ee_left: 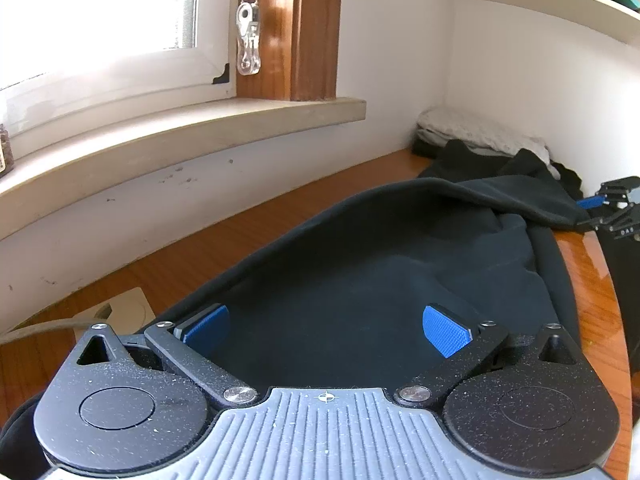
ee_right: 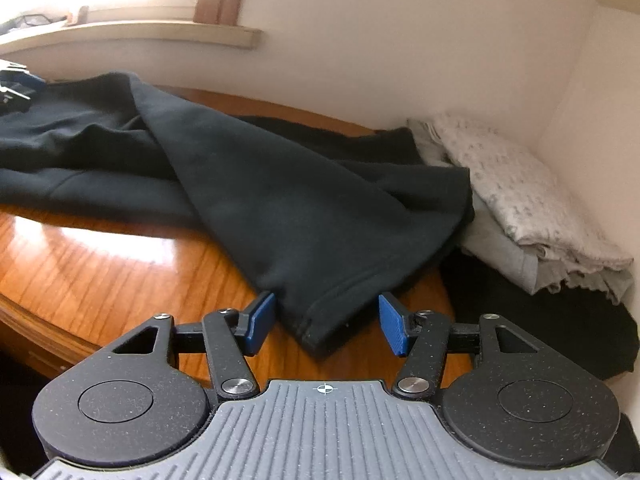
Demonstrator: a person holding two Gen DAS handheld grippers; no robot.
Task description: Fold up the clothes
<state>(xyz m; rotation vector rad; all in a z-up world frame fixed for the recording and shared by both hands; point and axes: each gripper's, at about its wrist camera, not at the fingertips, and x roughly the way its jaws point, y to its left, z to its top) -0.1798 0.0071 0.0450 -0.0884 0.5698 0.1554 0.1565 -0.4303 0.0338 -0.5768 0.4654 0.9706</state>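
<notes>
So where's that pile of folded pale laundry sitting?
The folded pale laundry sits in the wall corner, right side of the right wrist view, touching the dark garment.

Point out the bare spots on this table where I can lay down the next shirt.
Bare wood lies left of the dark garment, toward the table's edge, and a strip runs between garment and window wall. The corner is crowded with folded clothes.

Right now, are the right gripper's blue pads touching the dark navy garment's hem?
Apart. The right wrist view shows table on both sides between the right gripper pads and the navy hem.

garment (ee_right: 280, 200) on table (ee_right: 100, 272), folded stack (ee_right: 520, 200) right
</notes>
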